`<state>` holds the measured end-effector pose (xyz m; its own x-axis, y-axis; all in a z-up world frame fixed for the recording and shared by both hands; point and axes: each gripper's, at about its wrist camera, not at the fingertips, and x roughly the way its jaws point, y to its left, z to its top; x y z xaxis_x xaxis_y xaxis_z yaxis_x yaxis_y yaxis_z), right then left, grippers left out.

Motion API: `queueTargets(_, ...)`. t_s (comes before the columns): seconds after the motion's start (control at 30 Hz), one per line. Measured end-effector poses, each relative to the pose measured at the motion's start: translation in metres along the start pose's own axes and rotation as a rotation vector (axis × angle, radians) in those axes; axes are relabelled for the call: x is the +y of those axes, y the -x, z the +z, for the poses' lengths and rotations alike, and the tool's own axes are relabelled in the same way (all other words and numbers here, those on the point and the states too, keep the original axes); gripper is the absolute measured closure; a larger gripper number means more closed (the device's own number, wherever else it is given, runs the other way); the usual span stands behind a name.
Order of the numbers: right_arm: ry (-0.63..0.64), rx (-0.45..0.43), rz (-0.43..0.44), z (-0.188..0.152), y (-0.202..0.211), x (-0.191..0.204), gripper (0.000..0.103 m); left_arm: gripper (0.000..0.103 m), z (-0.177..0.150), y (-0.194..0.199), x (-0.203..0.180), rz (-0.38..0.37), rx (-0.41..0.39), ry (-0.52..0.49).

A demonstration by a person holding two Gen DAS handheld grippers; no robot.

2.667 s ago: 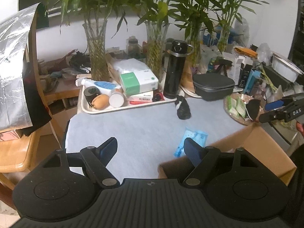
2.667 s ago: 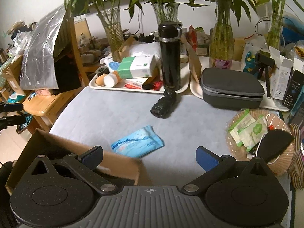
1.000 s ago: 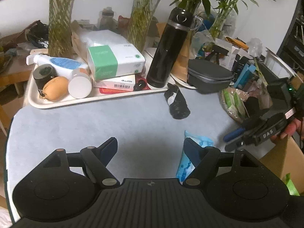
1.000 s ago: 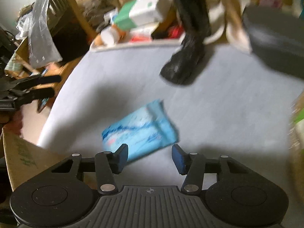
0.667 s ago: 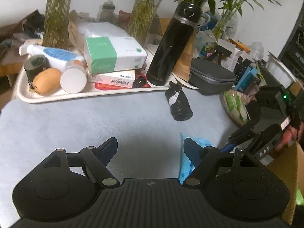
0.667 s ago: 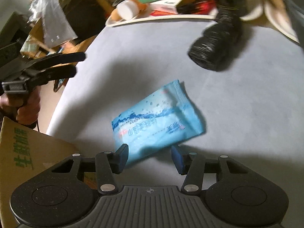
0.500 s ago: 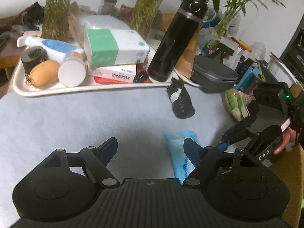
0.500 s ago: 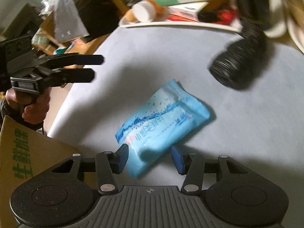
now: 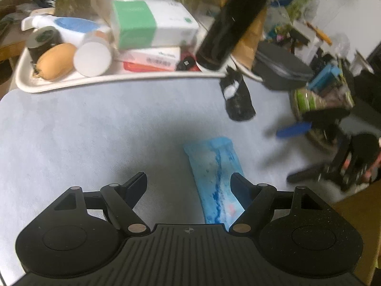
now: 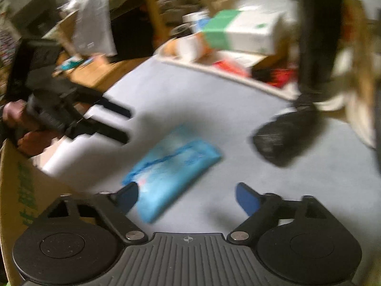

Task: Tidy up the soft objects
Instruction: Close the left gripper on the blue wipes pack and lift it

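Observation:
A blue soft pack of wipes lies flat on the grey-blue table cover; it also shows in the right wrist view. A black rolled soft bundle lies beyond it near the tray, and it shows in the right wrist view too. My left gripper is open just above the table, its right finger beside the pack. My right gripper is open, its left finger at the pack's near end. The right gripper also shows in the left wrist view at the right.
A white tray at the back holds a green-white box, a bottle and small items. A tall black flask and a dark case stand behind. A cardboard box sits at the table's near edge.
My right gripper has opened wide and swung over the blue pack. My left gripper has moved forward and lower, so the pack now lies by its right finger.

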<state>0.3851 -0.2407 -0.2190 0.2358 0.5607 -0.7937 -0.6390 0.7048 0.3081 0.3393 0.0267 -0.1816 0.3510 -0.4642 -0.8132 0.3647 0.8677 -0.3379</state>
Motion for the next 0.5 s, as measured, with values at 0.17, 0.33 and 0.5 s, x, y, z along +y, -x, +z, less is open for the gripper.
queueTargets(0.17, -0.060, -0.034, -0.201, -0.008, 0.022, -0.014, 0.003, 0.026, 0.020, -0.001, -0.014, 0.052, 0.114, -0.035)
queueTargets(0.33, -0.151, -0.078, -0.305, -0.014, 0.037, -0.027, 0.000, 0.021, 0.048, -0.007, -0.032, 0.089, 0.254, 0.004)
queueTargets(0.5, -0.182, -0.119, -0.346, -0.014, 0.046, -0.026, 0.000, 0.018, 0.063, -0.033, -0.046, 0.220, 0.365, 0.081)
